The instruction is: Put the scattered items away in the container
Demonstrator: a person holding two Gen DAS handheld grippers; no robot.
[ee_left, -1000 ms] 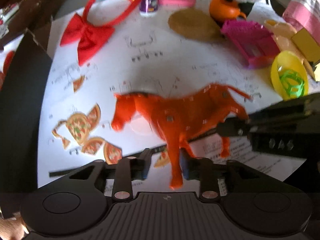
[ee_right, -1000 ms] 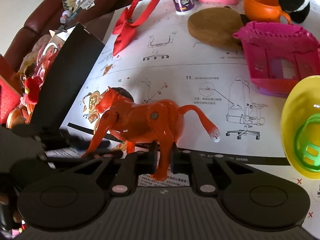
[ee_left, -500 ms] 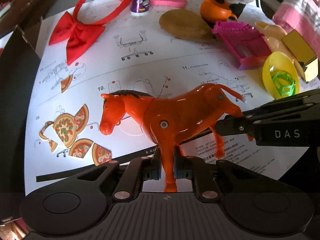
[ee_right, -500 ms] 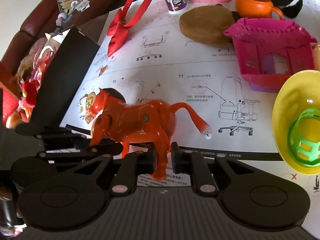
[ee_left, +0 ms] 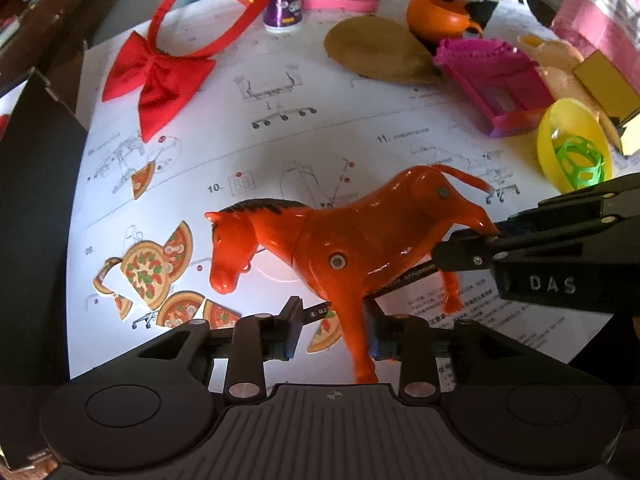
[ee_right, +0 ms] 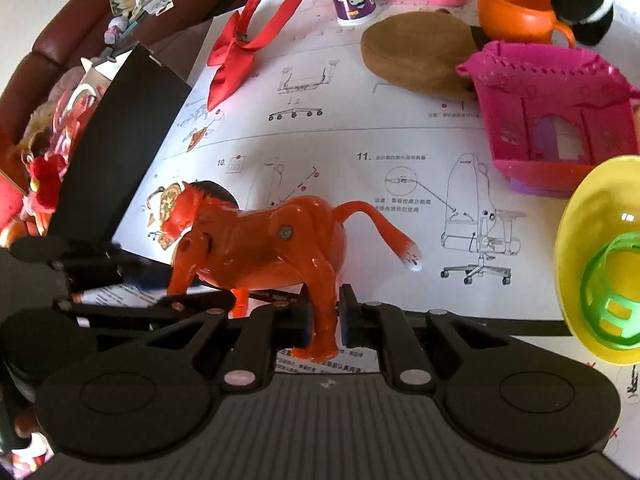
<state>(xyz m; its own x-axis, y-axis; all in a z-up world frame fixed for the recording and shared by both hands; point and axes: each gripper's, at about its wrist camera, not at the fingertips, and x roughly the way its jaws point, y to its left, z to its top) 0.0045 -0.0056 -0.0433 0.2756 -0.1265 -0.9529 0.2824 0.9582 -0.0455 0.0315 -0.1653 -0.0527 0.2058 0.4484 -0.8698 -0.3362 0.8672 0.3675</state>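
**A:** Two grippers share one toy; the orange horse [ee_left: 352, 240] stands on the instruction sheet [ee_left: 280, 132], and the right gripper [ee_right: 325, 320] is clamped on a hind leg, I'd say to keep it upright; the left gripper [ee_left: 332, 332] has a foreleg between its jaws, which are opening; its right pad lies against the leg, the left pad stands clear.

**B:** So only the right one truly holds it?

**A:** That is my reading; the left looks to be letting go or re-gripping.

**B:** And the way out?

**A:** The container [ee_right: 116, 128], a dark box with a raised black flap, sits at the sheet's left edge, past the horse's head; toys already lie inside; the pizza stickers [ee_left: 152, 276] between are flat, so no obstacle; the flap's edge is what the legs could catch; on the other side the yellow egg half [ee_right: 600, 248] and pink toy house [ee_right: 552, 120] crowd in, so little room there.
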